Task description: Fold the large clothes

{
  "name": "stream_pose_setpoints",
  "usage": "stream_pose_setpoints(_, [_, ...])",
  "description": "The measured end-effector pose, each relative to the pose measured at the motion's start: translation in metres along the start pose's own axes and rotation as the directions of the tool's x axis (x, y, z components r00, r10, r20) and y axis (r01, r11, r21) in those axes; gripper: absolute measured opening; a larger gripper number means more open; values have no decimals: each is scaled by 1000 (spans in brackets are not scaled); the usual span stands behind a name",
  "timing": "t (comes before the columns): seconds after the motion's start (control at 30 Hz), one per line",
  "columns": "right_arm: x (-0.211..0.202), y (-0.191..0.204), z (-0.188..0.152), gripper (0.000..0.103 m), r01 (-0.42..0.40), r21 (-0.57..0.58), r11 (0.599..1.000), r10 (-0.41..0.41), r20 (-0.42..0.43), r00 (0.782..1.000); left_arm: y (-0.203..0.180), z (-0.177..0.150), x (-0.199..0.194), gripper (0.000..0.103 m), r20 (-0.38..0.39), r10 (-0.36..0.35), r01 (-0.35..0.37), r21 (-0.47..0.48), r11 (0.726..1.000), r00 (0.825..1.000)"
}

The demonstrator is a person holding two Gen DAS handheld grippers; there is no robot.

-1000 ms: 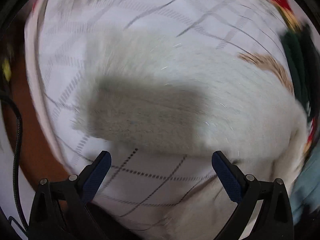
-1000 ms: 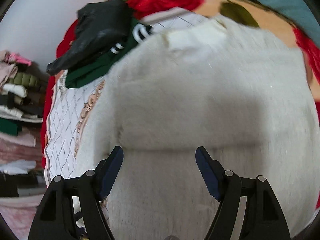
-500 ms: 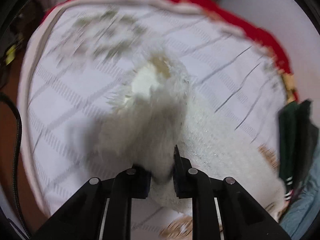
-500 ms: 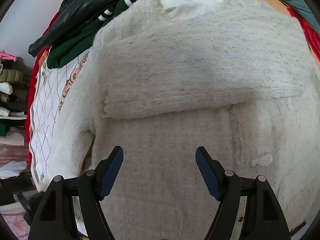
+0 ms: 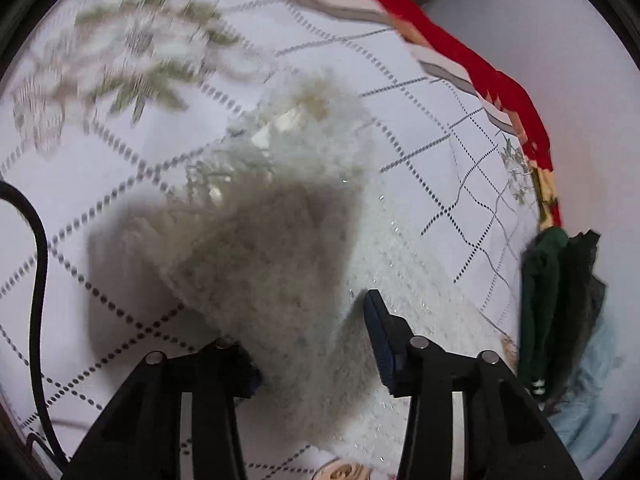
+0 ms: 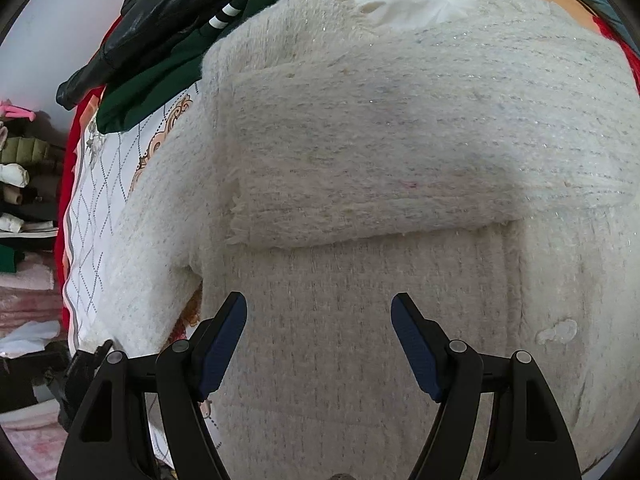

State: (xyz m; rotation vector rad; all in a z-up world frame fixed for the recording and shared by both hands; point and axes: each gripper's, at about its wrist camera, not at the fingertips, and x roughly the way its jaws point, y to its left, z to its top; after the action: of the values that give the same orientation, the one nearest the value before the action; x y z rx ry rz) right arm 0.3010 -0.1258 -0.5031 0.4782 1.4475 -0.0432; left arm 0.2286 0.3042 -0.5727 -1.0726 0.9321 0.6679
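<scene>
The left gripper [image 5: 316, 344], jaws parted around the cream sweater's sleeve [image 5: 272, 240], must close before folding it inward; the right gripper [image 6: 319, 344] hovers unclenched over the sweater's body [image 6: 400, 160].

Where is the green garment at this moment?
In the right wrist view, the green garment lies at upper left, under the black jacket and beside the white sweater; in the left wrist view it sits at the right edge.
</scene>
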Motion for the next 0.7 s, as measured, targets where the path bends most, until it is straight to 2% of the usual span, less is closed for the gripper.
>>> stream_pose_setpoints(0.03, [1, 2, 2, 76, 7, -1, 1000, -7, 2, 1000, -10, 1, -2, 11, 27, 22, -23, 38, 999, 999])
stream_pose_setpoints(0.07, [0, 4, 4, 76, 19, -4, 1000, -19, 7, 1000, -11, 3, -6, 10, 39, 34, -37, 70, 997, 999])
stream_pose_setpoints(0.13, [-2, 10, 9, 76, 75, -21, 997, -74, 26, 997, -38, 5, -20, 8, 114, 64, -84, 185, 979, 991])
stream_pose_setpoints(0.2, [-6, 17, 16, 76, 190, -54, 980, -187, 60, 981, -58, 3, -39, 8, 178, 71, -120, 284, 951, 981])
stream_pose_setpoints(0.33, [-1, 29, 31, 76, 313, -95, 945, -303, 106, 947, -111, -10, -77, 7, 299, 56, -200, 478, 855, 953])
stream_pose_setpoints(0.43, [8, 29, 44, 76, 350, -118, 929, -337, 117, 934, -148, -35, -107, 7, 354, 10, -236, 603, 762, 935])
stream_pose_setpoints(0.57, [8, 15, 60, 76, 345, -123, 931, -331, 119, 936, -192, -70, -124, 7, 357, -53, -229, 699, 678, 933])
stream_pose_setpoints(0.67, [-12, -7, 72, 76, 321, -110, 941, -305, 139, 942, -230, -114, -134, 7, 330, -108, -202, 770, 606, 938])
stream_pose_setpoints(0.7, [-19, -16, 74, 76, 314, -103, 944, -298, 143, 944, -238, -126, -138, 7, 318, -122, -189, 784, 591, 940])
